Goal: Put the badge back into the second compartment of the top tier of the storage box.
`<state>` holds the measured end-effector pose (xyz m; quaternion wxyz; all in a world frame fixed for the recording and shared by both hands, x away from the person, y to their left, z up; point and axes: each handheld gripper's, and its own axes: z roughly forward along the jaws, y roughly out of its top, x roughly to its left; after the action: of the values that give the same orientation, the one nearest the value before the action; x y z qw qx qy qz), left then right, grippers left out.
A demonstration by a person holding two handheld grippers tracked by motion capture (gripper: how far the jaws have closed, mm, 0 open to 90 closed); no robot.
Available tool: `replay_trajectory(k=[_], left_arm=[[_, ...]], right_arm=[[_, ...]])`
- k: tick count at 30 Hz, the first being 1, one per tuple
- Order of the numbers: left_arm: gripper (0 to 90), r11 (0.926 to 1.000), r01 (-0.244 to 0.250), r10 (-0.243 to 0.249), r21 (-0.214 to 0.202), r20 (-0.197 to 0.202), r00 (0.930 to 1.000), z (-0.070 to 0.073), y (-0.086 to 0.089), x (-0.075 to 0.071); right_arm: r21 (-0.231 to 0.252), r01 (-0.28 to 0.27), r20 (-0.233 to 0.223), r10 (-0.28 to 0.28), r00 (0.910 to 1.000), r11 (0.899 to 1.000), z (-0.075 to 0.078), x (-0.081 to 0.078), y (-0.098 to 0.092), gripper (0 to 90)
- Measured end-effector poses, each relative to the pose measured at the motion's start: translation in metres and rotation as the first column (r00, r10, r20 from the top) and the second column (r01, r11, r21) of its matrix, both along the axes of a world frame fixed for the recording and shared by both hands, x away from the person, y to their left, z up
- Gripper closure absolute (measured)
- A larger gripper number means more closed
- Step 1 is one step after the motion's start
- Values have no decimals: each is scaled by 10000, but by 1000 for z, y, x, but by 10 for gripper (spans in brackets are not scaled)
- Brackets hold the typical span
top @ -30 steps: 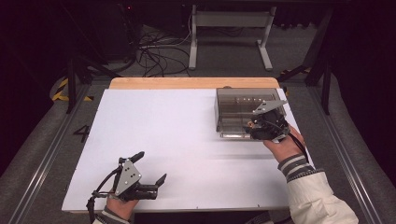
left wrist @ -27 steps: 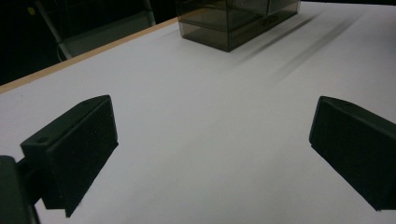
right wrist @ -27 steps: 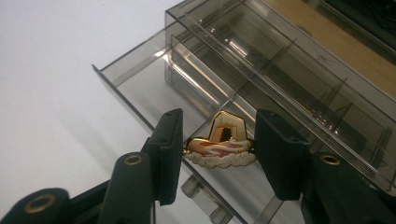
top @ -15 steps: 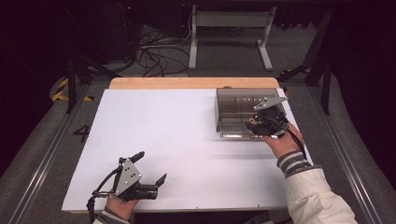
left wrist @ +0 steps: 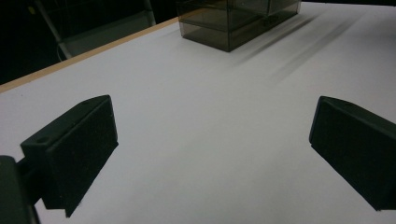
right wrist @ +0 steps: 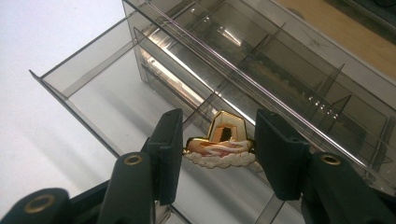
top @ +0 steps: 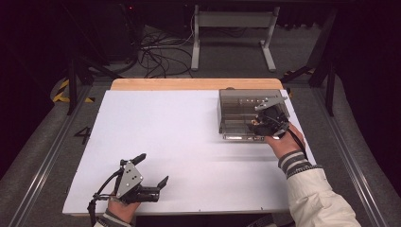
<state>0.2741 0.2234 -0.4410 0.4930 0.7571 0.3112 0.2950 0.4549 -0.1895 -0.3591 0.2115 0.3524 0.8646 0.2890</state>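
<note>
Little has moved since the earlier frames: the right hand-held gripper (right wrist: 218, 140) stays at the smoky box (top: 246, 113) on the worktop (top: 189, 142), clamped on a gold brooch (right wrist: 223, 140) above the open drawer (right wrist: 93, 93). Left hand-held gripper (top: 153, 170) rests near the front edge, jaws wide, empty.

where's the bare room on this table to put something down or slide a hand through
The white table top is bare from the left gripper at the near left edge across to the smoky drawer organizer at the far right. It is crowded there: the right gripper, shut on a gold ornament, hangs over the pulled-out drawer.
</note>
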Motion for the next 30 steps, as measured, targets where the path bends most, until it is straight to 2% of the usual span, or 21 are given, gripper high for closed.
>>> replay_trajectory(k=[14, 30], left_arm=[[16, 10000, 2, -2, -17, -13, 10000, 0, 0, 0], [16, 10000, 15, -15, -41, -22, 10000, 0, 1, 1]], right_arm=[[-121, 239, -389, -244, 9989, 9996, -6, 8, 0, 532], [-29, 370, -793, -371, 9962, 9993, -11, 13, 1, 526]])
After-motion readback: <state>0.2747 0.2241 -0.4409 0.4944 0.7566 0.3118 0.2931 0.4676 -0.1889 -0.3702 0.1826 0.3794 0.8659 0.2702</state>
